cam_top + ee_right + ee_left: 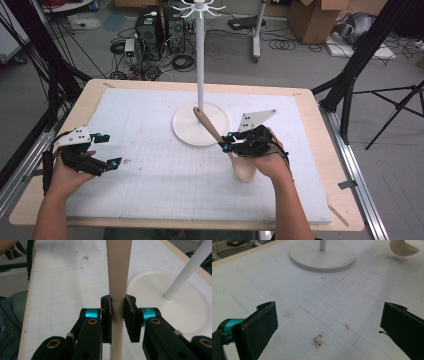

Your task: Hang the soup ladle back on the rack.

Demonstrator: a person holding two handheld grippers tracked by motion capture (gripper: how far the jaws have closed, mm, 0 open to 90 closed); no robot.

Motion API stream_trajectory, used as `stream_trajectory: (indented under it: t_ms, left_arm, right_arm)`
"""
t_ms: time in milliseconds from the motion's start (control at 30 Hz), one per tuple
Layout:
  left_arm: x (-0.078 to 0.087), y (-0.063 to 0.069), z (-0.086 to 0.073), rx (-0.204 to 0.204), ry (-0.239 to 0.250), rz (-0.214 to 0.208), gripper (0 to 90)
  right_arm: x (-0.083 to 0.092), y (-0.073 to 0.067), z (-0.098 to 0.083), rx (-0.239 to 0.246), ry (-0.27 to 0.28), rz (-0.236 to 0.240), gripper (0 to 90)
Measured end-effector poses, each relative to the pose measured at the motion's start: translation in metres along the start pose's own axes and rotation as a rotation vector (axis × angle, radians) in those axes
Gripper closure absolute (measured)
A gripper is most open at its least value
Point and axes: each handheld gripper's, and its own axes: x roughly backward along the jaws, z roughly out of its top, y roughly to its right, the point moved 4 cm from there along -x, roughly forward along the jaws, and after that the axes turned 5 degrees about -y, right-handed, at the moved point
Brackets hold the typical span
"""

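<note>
Pale cream wooden spoon (235,155), smooth and matte, long round handle widening toward a rounded tip, broad scooped bowl at the other end. Held off the desk (320,130) at about 4 o'clock from the stand's round base (187,131), handle tip reaching up toward 11 o'clock over that base, bowl hanging at the near end just below the right hand (270,160).

Right tongs (231,145) pinching the spoon's handle partway along, both black pads pressed flat against its sides. Left tongs (107,150) spread wide, nothing between the jaws, hovering low over the white gridded mat (150,180) at about 8 o'clock from the base, well apart from the spoon.

From the high view alone: the whole spoon end to end, the tall white pole (200,60) rising from the base to a ring of hooks (199,7) at the top, both forearms coming in from 6 o'clock, cables and boxes on the floor beyond the desk.

From the right gripper view: the grip itself close up, handle (117,277) running straight up between the pads (106,317), teal rings behind the jaws, pole slanting off at 2 o'clock.

From the left gripper view: the spoon's bowl (403,247) seen from below at 1 o'clock, clear of the mat, plus a dark smudge (319,340) and a small red fleck (347,327) on the grid between the jaws.
</note>
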Motion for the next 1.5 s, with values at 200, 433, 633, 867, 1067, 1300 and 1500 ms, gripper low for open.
stream_trajectory:
  t_ms: [200, 433, 633, 867, 1067, 1300, 1500]
  left_arm:
    - [0.000, 0.000, 0.000, 0.004, 0.000, 0.001, 1.7]
    - [0.000, 0.000, 0.000, 0.002, -0.001, 0.000, 1.7]
    - [-0.001, 0.001, 0.000, 0.004, 0.000, -0.003, 1.7]
    - [-0.001, 0.001, 0.000, 0.001, 0.000, -0.004, 1.7]
    - [0.000, 0.000, -0.001, 0.004, -0.002, -0.003, 1.7]
    - [0.000, 0.000, -0.001, 0.004, 0.000, -0.002, 1.7]
    - [0.000, -0.001, -0.002, 0.006, 0.000, -0.001, 1.7]
  right_arm:
    - [0.019, 0.009, 0.006, -0.019, 0.047, -0.025, 77.7]
    - [0.045, 0.023, 0.021, -0.034, 0.059, -0.065, 77.7]
    - [0.064, 0.034, 0.035, -0.043, 0.069, -0.091, 77.7]
    - [0.077, 0.047, 0.051, -0.057, 0.100, -0.088, 77.7]
    - [0.085, 0.058, 0.065, -0.061, 0.098, -0.095, 77.7]
    - [0.090, 0.070, 0.081, -0.071, 0.077, -0.112, 77.7]
    - [0.094, 0.081, 0.093, -0.084, 0.068, -0.132, 77.7]
